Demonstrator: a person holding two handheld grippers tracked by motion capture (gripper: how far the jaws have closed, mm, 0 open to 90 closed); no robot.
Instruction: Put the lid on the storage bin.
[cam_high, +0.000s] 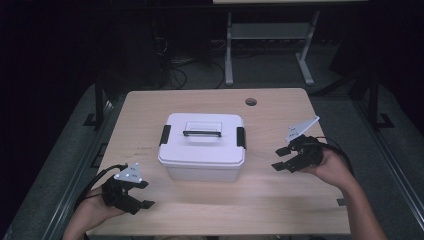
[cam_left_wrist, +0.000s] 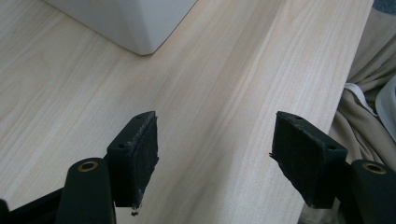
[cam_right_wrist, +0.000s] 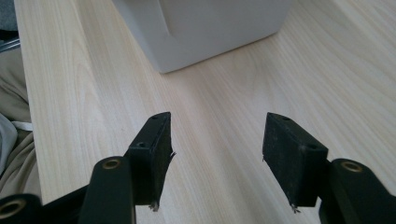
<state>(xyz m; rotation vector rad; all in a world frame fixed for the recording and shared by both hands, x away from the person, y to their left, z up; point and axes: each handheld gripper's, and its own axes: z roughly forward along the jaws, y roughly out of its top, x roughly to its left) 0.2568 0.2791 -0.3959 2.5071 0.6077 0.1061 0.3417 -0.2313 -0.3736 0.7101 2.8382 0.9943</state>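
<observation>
- Sitting mid-counter (cam_high: 150, 107), a white lidded box (cam_high: 202, 147) is facing the person, lid on, a clear handle (cam_high: 202, 133) lying flat across the top and a black latch (cam_high: 164, 135) at each short end.
- The left tool (cam_high: 142, 194) is hovering near the counter's front left corner, well apart from the box and lower-left of it — jaws standing open, nothing between the pads (cam_left_wrist: 140, 154).
- In the left gripper view, one bottom corner of the box (cam_left_wrist: 140, 28) is showing ahead and to the upper left, bare wood lying between it and the jaws.
- The right tool (cam_high: 281, 157) is being held off the box's right end, jaws pointing toward it, near but not touching; a grey plate (cam_high: 300, 130) is tilting up on top.
- Its jaws are also standing apart and gripping nothing — the right gripper view is showing the box's corner (cam_right_wrist: 163, 60) ahead, bare counter between the pads (cam_right_wrist: 289, 154).
- Beige cloth (cam_left_wrist: 369, 107) is showing past the counter edge in both gripper views.
</observation>
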